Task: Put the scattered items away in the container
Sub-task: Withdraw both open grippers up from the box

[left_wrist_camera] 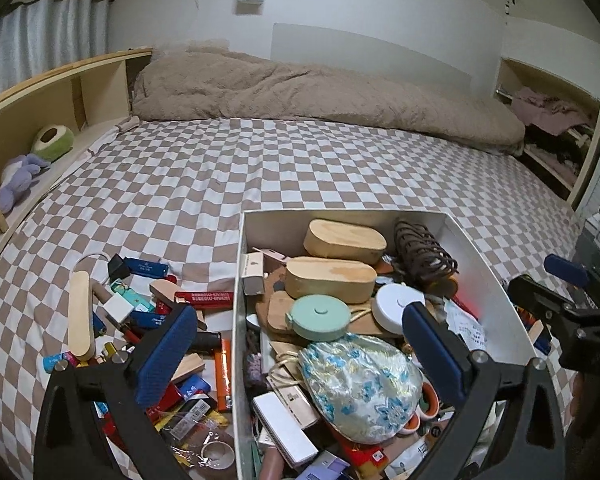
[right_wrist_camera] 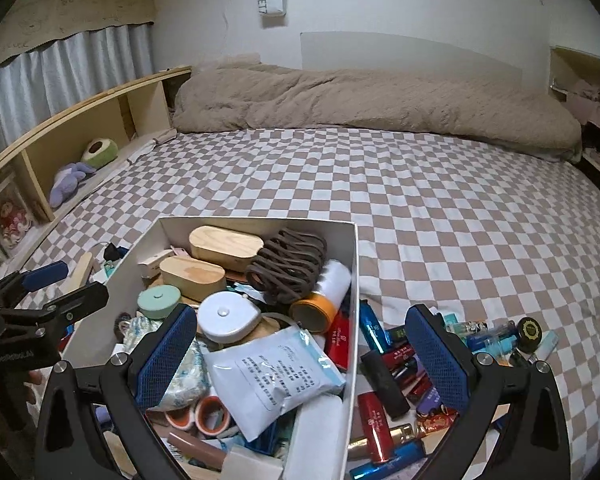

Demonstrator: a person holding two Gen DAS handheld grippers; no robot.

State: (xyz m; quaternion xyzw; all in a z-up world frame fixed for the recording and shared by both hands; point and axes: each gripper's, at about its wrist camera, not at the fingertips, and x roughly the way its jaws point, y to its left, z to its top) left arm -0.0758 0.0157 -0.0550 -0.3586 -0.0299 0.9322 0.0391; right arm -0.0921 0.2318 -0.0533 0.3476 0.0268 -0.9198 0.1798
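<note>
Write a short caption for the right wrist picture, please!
Open right gripper straddles the wall of a crammed white box on a checkered bed.

A white box (left_wrist_camera: 496,292) sits on the checkered bedsheet (left_wrist_camera: 300,168), heaped full: two oval wooden blocks (left_wrist_camera: 332,280) toward its twelve o'clock end, a brown coiled holder (left_wrist_camera: 422,254) at two o'clock, a mint round case (left_wrist_camera: 320,318) and a white round case (left_wrist_camera: 396,306) in the middle, a blue-flowered pouch (left_wrist_camera: 360,384) at six o'clock. The left gripper (left_wrist_camera: 300,356) hangs over the box's left wall, jaws spread wide with nothing between the pads. At nine o'clock of the box lies a scatter of small items: a wooden stick (left_wrist_camera: 78,316), a red lighter (left_wrist_camera: 204,299), a white plug (left_wrist_camera: 118,307). The right gripper (left_wrist_camera: 556,280) shows at three o'clock. A beige blanket (left_wrist_camera: 300,92) is bunched along the far edge.
</note>
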